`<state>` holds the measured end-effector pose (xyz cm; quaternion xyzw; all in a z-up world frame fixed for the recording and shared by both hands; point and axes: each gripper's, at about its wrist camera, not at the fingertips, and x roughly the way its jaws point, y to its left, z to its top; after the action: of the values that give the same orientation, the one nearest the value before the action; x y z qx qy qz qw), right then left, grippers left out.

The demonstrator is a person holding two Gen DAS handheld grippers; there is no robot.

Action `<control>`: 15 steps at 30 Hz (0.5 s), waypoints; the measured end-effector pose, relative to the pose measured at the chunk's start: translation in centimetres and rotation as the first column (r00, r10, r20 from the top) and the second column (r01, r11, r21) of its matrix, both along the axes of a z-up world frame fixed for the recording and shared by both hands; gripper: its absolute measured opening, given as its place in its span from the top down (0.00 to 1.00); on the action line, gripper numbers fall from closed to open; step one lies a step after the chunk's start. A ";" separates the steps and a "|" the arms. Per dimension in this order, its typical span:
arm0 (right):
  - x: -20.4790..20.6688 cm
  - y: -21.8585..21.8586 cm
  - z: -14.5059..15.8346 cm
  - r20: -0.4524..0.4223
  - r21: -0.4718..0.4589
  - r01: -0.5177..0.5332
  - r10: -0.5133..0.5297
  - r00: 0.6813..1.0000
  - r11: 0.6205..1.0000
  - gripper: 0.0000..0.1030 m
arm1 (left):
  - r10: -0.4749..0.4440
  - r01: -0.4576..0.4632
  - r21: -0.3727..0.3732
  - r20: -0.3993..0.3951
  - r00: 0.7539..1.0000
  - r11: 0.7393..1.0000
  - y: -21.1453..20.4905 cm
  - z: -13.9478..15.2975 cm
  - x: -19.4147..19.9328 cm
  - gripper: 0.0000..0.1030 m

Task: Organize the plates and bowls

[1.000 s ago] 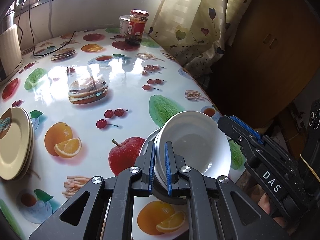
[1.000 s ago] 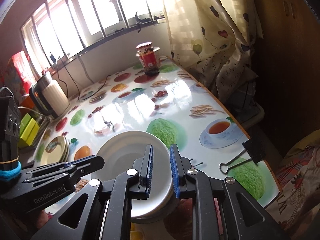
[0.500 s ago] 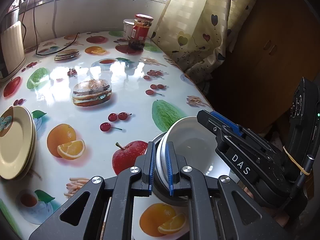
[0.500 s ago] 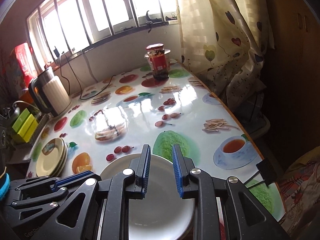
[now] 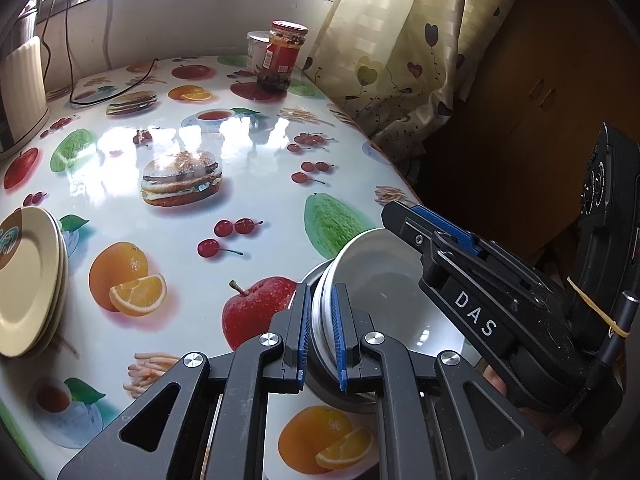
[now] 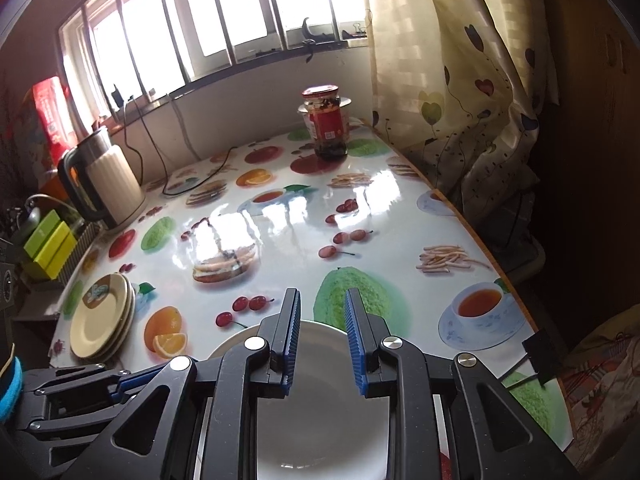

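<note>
The white bowl (image 5: pixel 384 288) sits at the near edge of the table (image 5: pixel 248 152), nested in what looks like a second bowl or metal dish beneath it, though the lower piece is mostly hidden. The left gripper (image 5: pixel 322 328) comes down at it steeply from the near side, and its blue pads (image 5: pixel 338 332) are clamped narrowly over the bowl's left rim, one pad inside the wall and one outside. In the right wrist view the same bowl (image 6: pixel 320 400) lies directly under the right gripper (image 6: pixel 320 334), whose jaws stand a little apart with nothing pinched between them; they hang above the bowl's far rim, tilted down towards the table. From the left wrist view that right gripper (image 5: pixel 404 216) reaches in from the right over the bowl, its tips past the bowl's far edge, and part of a hand (image 5: pixel 532 416) shows below its body.

Well apart, at the left edge of the table, lies a stack of beige plates (image 6: pixel 102 316) with a printed centre. Farther back stand a red-lidded jar (image 6: pixel 326 122) near the curtain (image 6: pixel 460 80), with a white tub (image 5: pixel 258 50) just behind it, and a cream kettle (image 6: pixel 104 176) by the window
</note>
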<state>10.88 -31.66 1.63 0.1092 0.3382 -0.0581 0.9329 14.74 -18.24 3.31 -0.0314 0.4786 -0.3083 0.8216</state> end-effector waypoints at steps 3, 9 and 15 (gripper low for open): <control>0.0 -0.2 -0.2 0.002 0.013 0.000 0.000 1.000 1.000 0.78 | 0.000 0.000 -0.001 -0.001 1.000 1.000 0.0 0.0 0.1 0.89; -0.1 -0.4 -0.3 -0.002 0.016 0.001 -0.001 1.000 1.000 0.78 | 0.001 -0.001 0.000 -0.006 1.000 1.000 0.0 -0.1 0.1 0.89; -0.7 -0.7 -0.1 0.007 0.049 0.017 -0.017 1.000 0.999 0.74 | 0.002 -0.002 -0.007 0.006 1.000 1.000 0.1 0.1 -0.1 0.89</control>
<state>10.16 -32.40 1.49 0.1349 0.3354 -0.0573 0.9306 14.62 -18.11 3.41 -0.0338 0.4748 -0.3091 0.8233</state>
